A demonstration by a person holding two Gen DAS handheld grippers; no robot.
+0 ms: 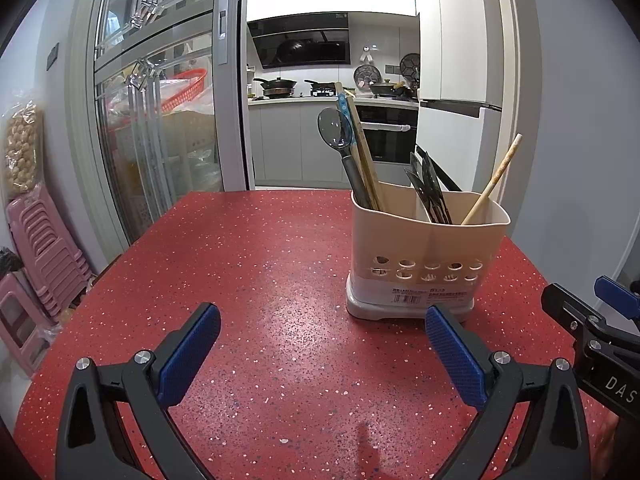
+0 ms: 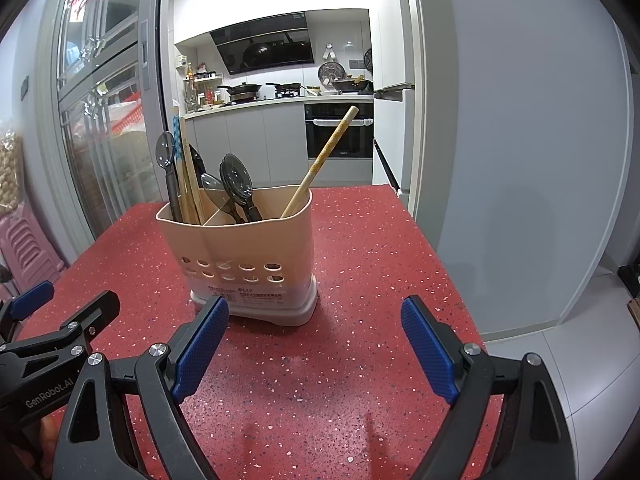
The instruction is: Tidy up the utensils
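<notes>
Bench (image 1: pixel 260 260): broad slab, glossy red surface flecked with pale and dark speckles, rounded edges.

Holder (image 1: pixel 430 248): beige plastic caddy, rounded-rectangular, smooth walls, a band of oval holes low down, a paler base tray with a printed label. It stands upright on the bench, ahead of both tools, and is split by an inner wall into compartments.

Left tool (image 1: pixel 322 354): black rigid arms with silver rivets, blue cross-hatched rubber pads, jaws spread wide with only bare bench between them.

Right tool (image 2: pixel 316 348): same build, jaws spread wide, empty, near the holder's base but apart from it.

Chopsticks (image 1: pixel 362 148): pale wooden sticks, one with a blue patterned band, upright in the holder's left compartment.

Stick (image 1: pixel 492 180): single light wooden rod, mottled, leaning rightward in the right compartment.

Spoons (image 2: pixel 236 184): dark translucent plastic, oval bowls up, clustered in the right compartment by the inner wall.

Spoon (image 1: pixel 334 128): grey translucent oval bowl, dark handle, standing with the chopsticks.
</notes>
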